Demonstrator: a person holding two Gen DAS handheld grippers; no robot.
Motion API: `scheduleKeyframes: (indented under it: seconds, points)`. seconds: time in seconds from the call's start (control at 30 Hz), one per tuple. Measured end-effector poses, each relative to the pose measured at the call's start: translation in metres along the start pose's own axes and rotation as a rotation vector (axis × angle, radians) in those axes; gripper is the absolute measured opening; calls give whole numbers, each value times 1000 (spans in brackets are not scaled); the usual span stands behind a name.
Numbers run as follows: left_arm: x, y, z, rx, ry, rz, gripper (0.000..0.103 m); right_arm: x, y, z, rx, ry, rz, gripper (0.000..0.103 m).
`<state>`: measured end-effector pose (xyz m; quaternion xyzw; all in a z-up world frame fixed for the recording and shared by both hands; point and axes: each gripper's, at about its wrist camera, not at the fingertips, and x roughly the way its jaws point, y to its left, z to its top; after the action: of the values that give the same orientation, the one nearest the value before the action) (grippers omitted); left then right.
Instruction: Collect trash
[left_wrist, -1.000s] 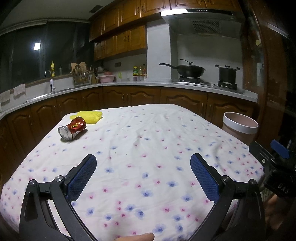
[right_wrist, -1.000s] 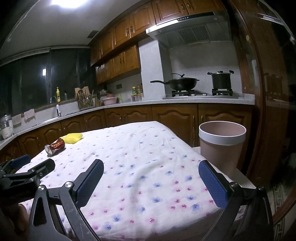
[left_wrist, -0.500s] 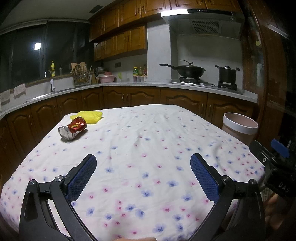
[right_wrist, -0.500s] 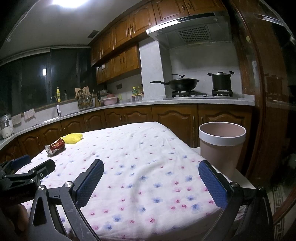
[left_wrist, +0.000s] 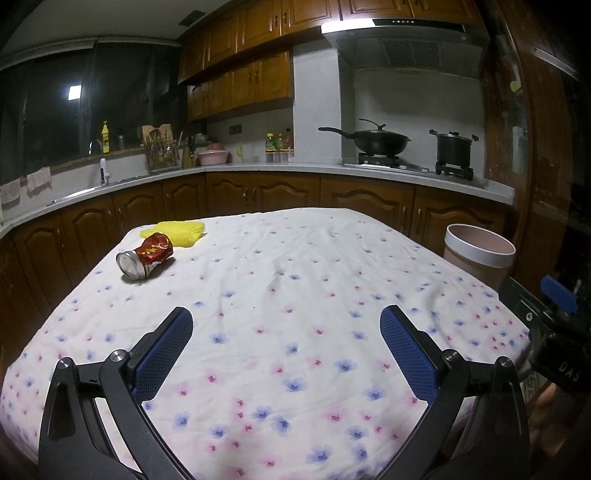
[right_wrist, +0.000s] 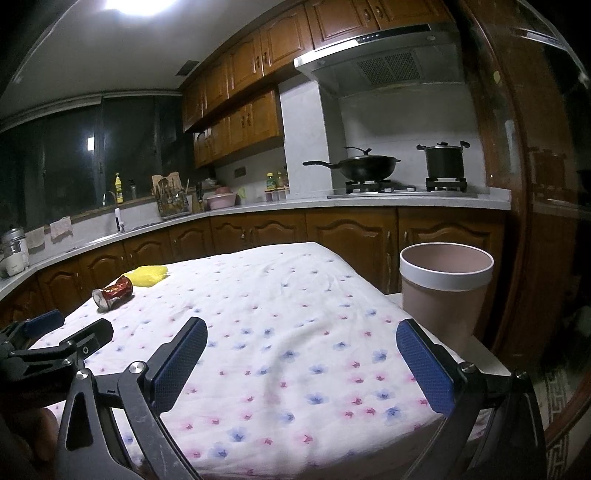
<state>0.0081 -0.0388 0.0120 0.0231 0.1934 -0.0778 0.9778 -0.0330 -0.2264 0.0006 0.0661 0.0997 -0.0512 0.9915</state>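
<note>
Left gripper (left_wrist: 286, 326) and right gripper (right_wrist: 301, 338): jaws spread, empty. 1 crushed can (left_wrist: 145, 256) lies on the tablecloth (left_wrist: 295, 295), touching the yellow cloth (left_wrist: 183, 232).

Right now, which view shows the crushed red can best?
Left wrist: the can lies nearer and larger, silver end facing the camera, touching the yellow item. Right wrist shows it smaller, far left.

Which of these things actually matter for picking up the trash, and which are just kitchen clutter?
For the job: crushed red can, yellow wrapper, pink bin, left gripper, right gripper.

Just lying about: wok, black pot, pink basin.
</note>
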Motion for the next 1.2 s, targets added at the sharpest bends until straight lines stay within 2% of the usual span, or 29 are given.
scheduleKeyframes:
  seconds: [1.2]
  points:
    - [6,-2,2,-5,6,-19,103,0,1,1,-1,3,-1,103]
